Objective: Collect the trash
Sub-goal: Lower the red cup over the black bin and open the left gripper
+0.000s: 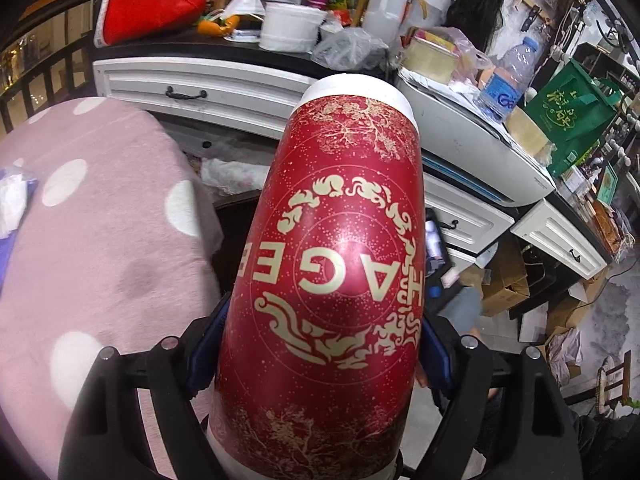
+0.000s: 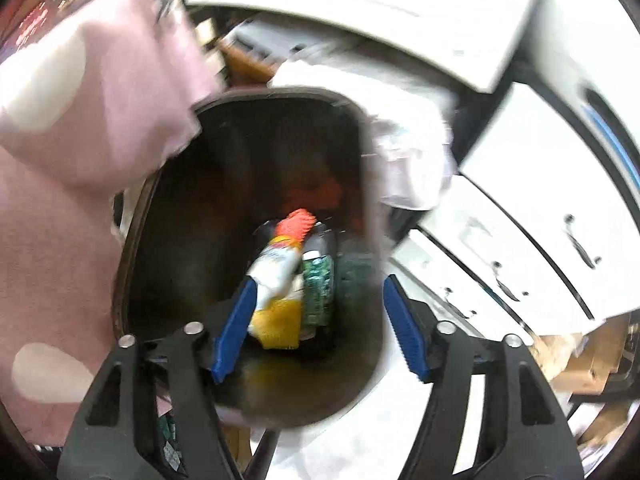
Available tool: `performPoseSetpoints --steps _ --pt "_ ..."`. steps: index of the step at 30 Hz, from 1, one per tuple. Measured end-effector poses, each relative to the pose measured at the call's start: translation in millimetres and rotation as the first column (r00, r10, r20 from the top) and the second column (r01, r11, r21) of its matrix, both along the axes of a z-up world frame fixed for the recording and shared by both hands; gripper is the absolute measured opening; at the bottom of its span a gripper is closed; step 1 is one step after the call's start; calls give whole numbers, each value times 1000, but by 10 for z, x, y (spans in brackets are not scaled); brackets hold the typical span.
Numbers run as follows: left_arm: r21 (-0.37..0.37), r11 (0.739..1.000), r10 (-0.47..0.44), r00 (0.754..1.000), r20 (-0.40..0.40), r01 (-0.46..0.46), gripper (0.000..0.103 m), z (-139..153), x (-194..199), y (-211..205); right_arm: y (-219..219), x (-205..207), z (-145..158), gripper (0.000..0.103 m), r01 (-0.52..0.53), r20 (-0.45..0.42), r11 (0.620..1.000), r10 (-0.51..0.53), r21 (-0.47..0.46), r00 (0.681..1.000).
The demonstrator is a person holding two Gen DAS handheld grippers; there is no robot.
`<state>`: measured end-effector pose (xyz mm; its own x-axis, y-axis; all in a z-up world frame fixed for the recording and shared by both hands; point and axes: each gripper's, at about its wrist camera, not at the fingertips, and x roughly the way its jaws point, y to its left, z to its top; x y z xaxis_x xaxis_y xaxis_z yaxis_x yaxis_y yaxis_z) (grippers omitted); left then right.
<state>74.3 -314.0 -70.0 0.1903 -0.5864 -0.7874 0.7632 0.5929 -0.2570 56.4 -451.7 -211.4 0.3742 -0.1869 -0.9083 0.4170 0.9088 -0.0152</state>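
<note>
Left gripper [image 1: 320, 344] is clamped on the red paper cup [image 1: 336, 248]. Right gripper [image 2: 316, 328] hangs over the dark bin [image 2: 248, 98] with jaws apart, the wrapper [image 2: 280, 276], though blurred, apparently released. Next: carry the cup over the bin's rim.

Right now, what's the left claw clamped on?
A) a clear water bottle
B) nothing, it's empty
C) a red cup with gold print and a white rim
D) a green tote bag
C: in the left wrist view the left claw has its blue pads pressed against both sides of the red cup, while the water bottle and green tote bag sit untouched on the counter behind.
</note>
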Motion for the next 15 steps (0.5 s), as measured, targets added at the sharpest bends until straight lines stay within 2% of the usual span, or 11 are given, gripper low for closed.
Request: performPoseSetpoints --steps 5,9,15 --pt "40 999 -17 999 -41 19 80 -238 -38 -263 -305 -515 255 72 156 56 987 -153 -48 987" --pt "97 995 -19 997 -75 26 80 -495 -34 -467 -580 -855 298 73 251 76 967 -247 -43 966" --pt "194 980 -31 997 -78 45 80 -829 -63 -705 -810 -1086 288 73 327 88 945 -325 -15 942"
